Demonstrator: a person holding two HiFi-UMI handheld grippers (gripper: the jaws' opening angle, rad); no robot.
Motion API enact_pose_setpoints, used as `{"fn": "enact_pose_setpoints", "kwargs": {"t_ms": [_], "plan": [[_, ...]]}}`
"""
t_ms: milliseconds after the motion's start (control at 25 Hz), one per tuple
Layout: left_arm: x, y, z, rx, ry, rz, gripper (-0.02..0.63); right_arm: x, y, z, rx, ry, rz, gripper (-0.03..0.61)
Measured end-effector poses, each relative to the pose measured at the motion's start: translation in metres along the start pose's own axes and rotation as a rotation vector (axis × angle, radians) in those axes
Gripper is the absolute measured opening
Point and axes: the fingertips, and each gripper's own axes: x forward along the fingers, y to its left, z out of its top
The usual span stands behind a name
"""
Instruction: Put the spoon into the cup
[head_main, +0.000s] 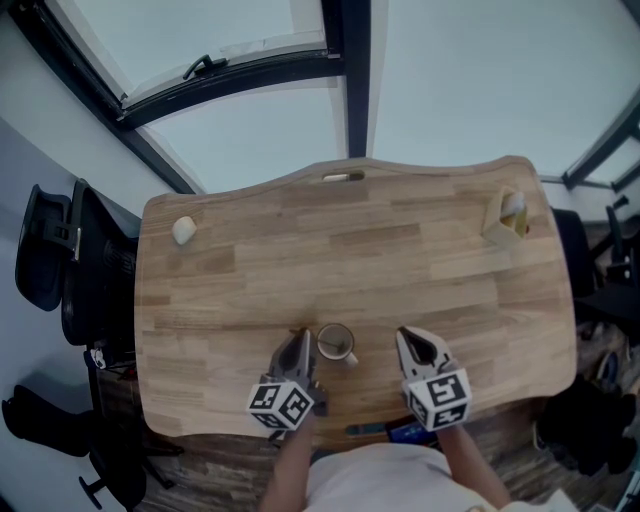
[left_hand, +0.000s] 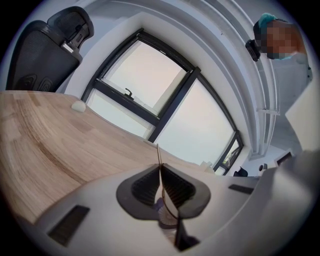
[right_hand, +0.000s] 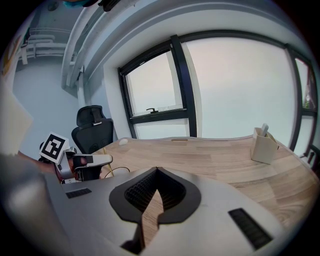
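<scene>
Left gripper (left_hand: 160, 169) is clamped on the spoon (left_hand: 159, 156), just left of the cup (head_main: 336, 343). We see the spoon edge-on between the pads, with its thin handle poking out past the tips. As far as we can tell the spoon isn't in the cup, and no view lets us place its bowl end. Right gripper (right_hand: 157, 175) sits right of the cup and apart from it. Its jaws are at a narrow gap with only table (head_main: 400, 260) showing through, so it's empty.

Risks as we read them:
- The grip is on a thin handle. Any side load at the rim could make the spoon pivot or slide in the pads and drop beside the cup.
- Nothing steadies the cup. If the spoon or the left jaws clip the rim, the cup could tip or skate. It stands toward the table's near edge, so a shove toward us could send it off.
- The left gripper is tight against the cup's left side, so there's little room to swing the spoon over the rim. A low arc would hit the cup wall.
- If we let go too high, the spoon could bounce out or knock the cup over.

We'd bring the right gripper in to brace the cup first.
</scene>
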Motion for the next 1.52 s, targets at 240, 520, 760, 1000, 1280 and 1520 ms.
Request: {"fn": "enact_pose_setpoints", "kwargs": {"t_ms": [240, 520, 760, 1000, 1280, 1520], "plan": [[0.0, 0.002, -0.002, -0.008, -0.006, -0.002, 0.002, -0.001, 0.001, 0.0, 0.004, 0.014, -0.004, -0.003], [0.002, 0.002, -0.004, 0.001, -0.001, 0.011, 0.028, -0.002, 0.002, -0.002, 0.01, 0.016, -0.001, -0.003], [0.002, 0.004, -0.002, 0.005, -0.004, 0.024, 0.06, -0.003, 0.006, 0.001, 0.002, 0.021, 0.004, -0.003], [0.0, 0.007, 0.001, 0.022, -0.003, 0.036, 0.08, -0.002, 0.007, 0.008, -0.016, -0.013, -0.002, -0.003], [-0.002, 0.002, 0.007, 0.106, 0.009, 0.018, 0.093, -0.003, 0.011, 0.014, -0.01, -0.02, -0.009, -0.003], [-0.008, 0.004, 0.014, 0.099, -0.009, 0.022, 0.103, -0.004, 0.015, 0.014, -0.026, -0.039, -0.005, -0.003]]}}
